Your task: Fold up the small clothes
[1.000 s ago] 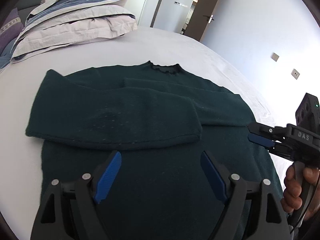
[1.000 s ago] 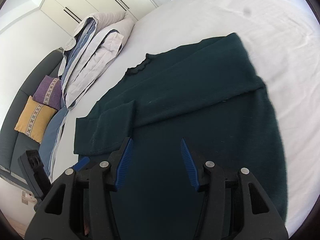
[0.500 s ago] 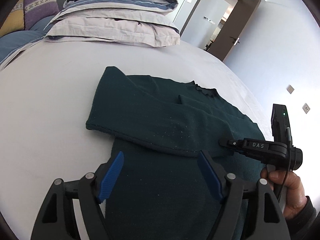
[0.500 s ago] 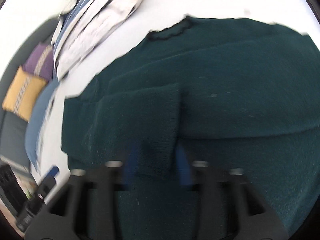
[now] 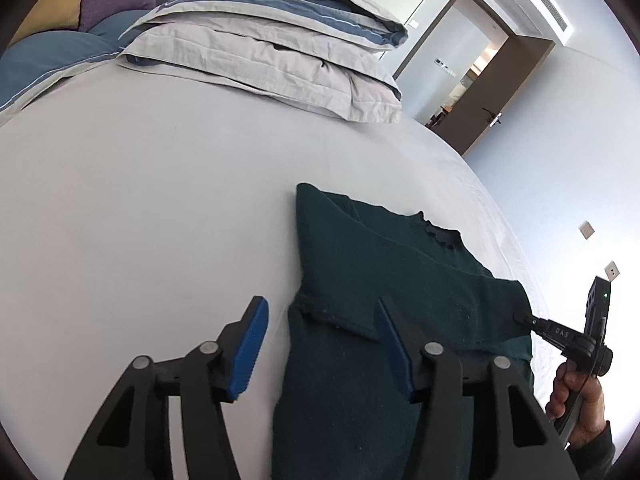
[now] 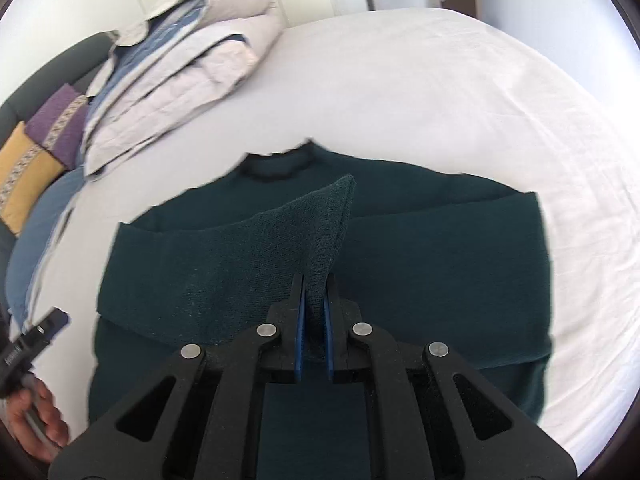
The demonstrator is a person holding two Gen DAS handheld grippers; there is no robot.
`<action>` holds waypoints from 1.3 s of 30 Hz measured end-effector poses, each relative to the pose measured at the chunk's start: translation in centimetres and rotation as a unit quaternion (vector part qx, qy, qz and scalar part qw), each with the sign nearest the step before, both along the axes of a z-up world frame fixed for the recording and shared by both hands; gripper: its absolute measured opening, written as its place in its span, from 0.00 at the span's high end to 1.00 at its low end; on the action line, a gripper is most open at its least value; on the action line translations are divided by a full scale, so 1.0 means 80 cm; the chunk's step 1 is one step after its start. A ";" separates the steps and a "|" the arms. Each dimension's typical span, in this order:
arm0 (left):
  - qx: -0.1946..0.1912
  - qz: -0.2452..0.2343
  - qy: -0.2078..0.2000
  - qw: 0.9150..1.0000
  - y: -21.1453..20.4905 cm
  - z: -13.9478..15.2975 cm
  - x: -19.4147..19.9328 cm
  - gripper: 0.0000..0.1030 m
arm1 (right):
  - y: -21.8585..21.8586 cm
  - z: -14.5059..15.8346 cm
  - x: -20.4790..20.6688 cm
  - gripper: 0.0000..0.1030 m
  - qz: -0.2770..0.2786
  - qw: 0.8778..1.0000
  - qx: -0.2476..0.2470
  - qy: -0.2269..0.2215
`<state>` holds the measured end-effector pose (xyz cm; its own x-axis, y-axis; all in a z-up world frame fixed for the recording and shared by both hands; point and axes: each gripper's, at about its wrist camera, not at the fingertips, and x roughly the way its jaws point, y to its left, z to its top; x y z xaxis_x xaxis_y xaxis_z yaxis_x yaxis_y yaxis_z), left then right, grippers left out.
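A dark green sweater [image 5: 384, 280] lies flat on the white bed, neck away from me, both sleeves folded across the chest. It also shows in the right wrist view [image 6: 440, 264]. My right gripper [image 6: 314, 286] is shut on the cuff end of the upper folded sleeve [image 6: 256, 256] and lifts it into a peak. In the left wrist view the right gripper [image 5: 520, 317] touches the sweater's right edge. My left gripper [image 5: 320, 320] is open, low over the sweater's left edge, one finger over the sheet and one over the fabric.
The white bed sheet [image 5: 160, 216] stretches to the left and far side. A stack of folded grey and blue bedding [image 5: 272, 52] lies at the head of the bed. Purple and yellow cushions [image 6: 40, 140] sit at the far left. An open door [image 5: 480, 92] stands behind.
My right gripper has closed on the sleeve cuff and raised it. My left gripper has moved left, from over the sweater's middle to its left edge, still open.
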<state>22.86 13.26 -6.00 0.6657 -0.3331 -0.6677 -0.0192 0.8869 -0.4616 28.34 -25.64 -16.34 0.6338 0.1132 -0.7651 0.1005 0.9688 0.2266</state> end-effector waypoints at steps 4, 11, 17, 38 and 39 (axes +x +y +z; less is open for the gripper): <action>0.003 0.001 0.034 0.999 0.008 -0.015 0.044 0.54 | -0.010 -0.026 0.007 0.94 -0.003 1.000 0.018 0.014; 0.023 0.005 0.078 0.997 0.009 -0.037 0.129 0.54 | -0.017 -0.057 0.020 0.93 -0.002 0.999 0.040 0.014; 0.085 -0.005 0.094 0.992 -0.011 -0.052 0.186 0.54 | -0.013 -0.073 0.018 0.93 0.008 0.999 0.026 0.017; 0.199 -0.053 0.062 0.977 -0.035 -0.058 0.206 0.83 | -0.027 -0.086 0.005 0.94 -0.021 0.999 0.030 0.014; 0.197 -0.048 0.056 0.978 -0.032 -0.050 0.199 0.85 | -0.025 -0.084 0.003 0.93 -0.023 0.999 0.028 0.014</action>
